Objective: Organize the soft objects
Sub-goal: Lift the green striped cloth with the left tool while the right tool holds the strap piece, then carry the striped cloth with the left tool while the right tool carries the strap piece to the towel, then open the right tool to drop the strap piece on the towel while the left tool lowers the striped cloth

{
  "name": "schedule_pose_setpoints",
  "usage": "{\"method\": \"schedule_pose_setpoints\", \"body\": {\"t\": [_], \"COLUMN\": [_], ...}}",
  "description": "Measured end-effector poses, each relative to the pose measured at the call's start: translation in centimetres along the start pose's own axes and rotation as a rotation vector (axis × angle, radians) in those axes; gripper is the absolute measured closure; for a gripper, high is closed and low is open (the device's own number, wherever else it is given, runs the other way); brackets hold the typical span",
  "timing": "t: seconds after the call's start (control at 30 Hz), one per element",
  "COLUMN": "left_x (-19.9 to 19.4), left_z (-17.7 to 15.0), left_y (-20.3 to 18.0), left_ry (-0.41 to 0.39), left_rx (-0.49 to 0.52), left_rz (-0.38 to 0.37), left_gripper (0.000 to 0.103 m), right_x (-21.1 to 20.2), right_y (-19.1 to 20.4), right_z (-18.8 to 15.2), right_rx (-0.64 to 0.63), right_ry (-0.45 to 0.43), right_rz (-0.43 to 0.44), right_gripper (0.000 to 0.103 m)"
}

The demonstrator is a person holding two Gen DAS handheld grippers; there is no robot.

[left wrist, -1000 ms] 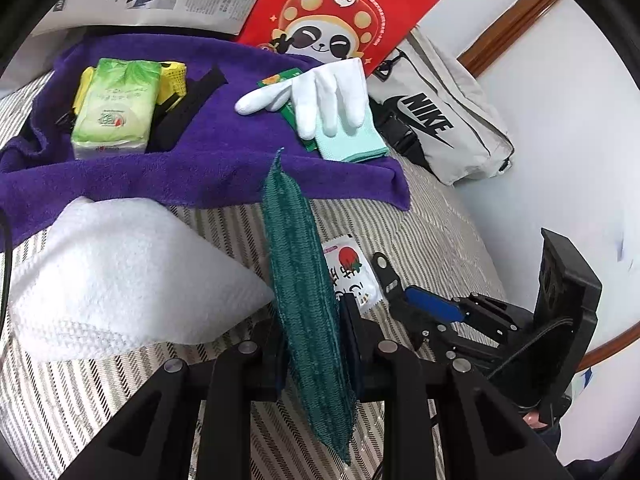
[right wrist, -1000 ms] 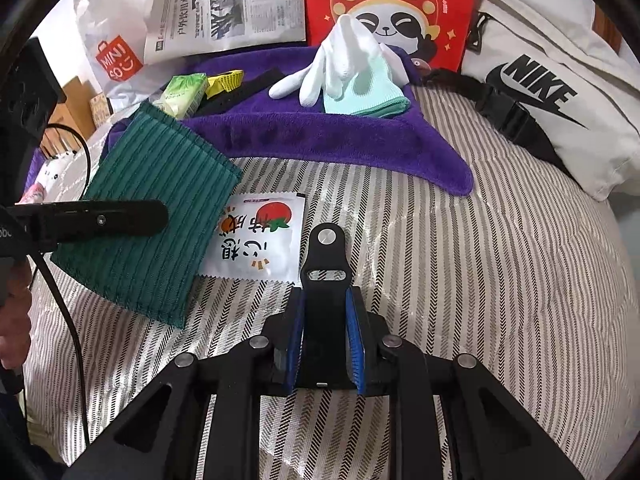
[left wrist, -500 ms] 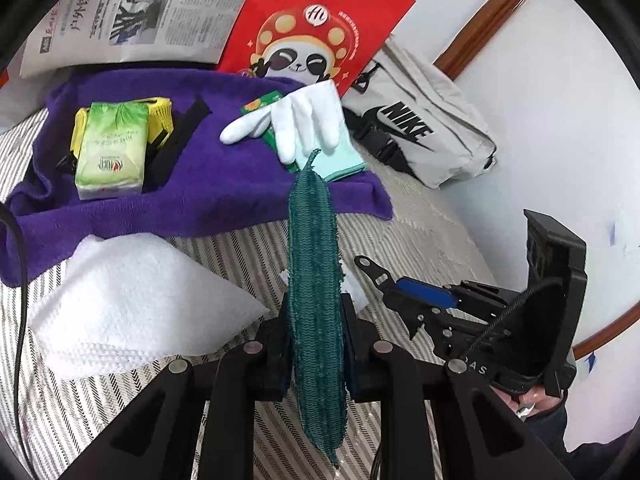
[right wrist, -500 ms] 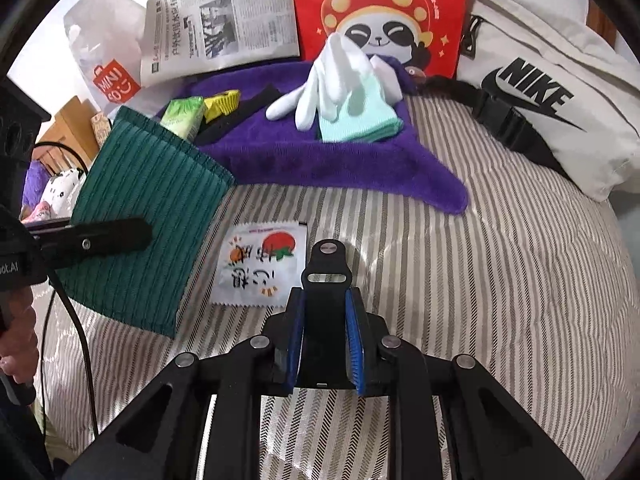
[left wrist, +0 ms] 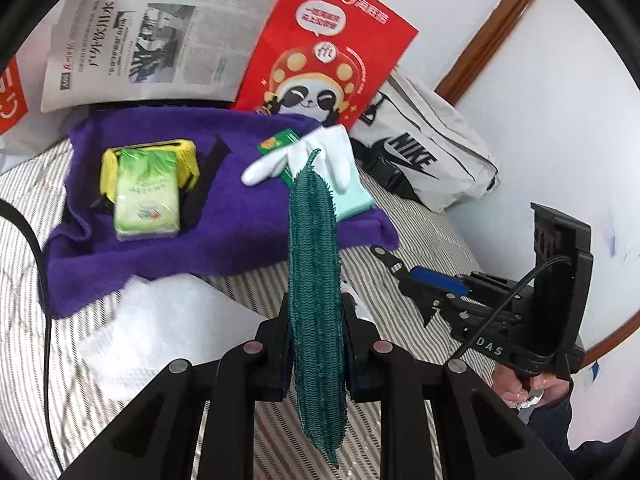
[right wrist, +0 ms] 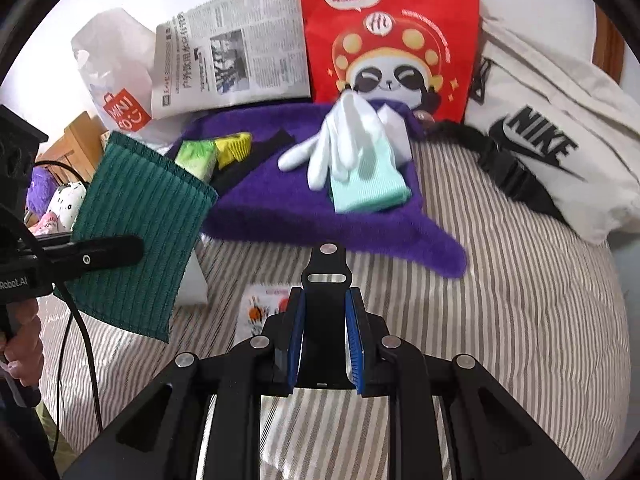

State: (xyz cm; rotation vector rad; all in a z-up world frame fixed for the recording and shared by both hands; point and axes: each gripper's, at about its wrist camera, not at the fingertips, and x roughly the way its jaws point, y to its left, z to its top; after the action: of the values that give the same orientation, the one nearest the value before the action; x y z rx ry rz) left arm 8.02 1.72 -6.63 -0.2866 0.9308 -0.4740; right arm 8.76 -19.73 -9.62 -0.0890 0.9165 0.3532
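step: carrying green cloth [left wrist: 316, 280] toward purple towel [left wrist: 224, 216], judging by pose
left gripper [left wrist: 316, 340]: clamped on the cloth, mid-frame, hanging clear of the bed
right gripper [right wrist: 326, 344]: fingers closed, nothing between them
next: lower cloth onto a free towel patch, then release
counts: 1 green cloth, 1 white glove [right wrist: 344, 140], 1 tissue pack [left wrist: 146, 200], 1 mint cloth [right wrist: 368, 184]

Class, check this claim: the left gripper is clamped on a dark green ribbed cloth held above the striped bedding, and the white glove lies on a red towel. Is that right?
Not quite. The white glove lies on a purple towel, not a red one; the right wrist view shows this. The rest holds: the left gripper is clamped on the dark green ribbed cloth, held above the striped bedding.
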Motion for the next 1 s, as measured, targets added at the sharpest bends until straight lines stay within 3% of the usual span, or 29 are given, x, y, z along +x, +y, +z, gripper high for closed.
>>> {"method": "schedule_pose_setpoints", "body": {"t": [0.5, 1.0], "left_x": [-1.7, 1.0], "left_z": [4.3, 8.8], "left_y": [3.4, 6.8], "left_ry": [-0.058, -0.055], "left_rx": [-0.021, -0.049], "left_rz": [0.048, 0.065], "left_gripper": [0.084, 0.084], "right_x": [1.9, 6.5], "right_y": [1.3, 2.8], "right_z": [6.5, 12.6], "right_rx": [0.018, 0.013], "right_ry": [-0.062, -0.058], "right_rz": [0.053, 0.045], "right_gripper": [0.082, 0.082]}}
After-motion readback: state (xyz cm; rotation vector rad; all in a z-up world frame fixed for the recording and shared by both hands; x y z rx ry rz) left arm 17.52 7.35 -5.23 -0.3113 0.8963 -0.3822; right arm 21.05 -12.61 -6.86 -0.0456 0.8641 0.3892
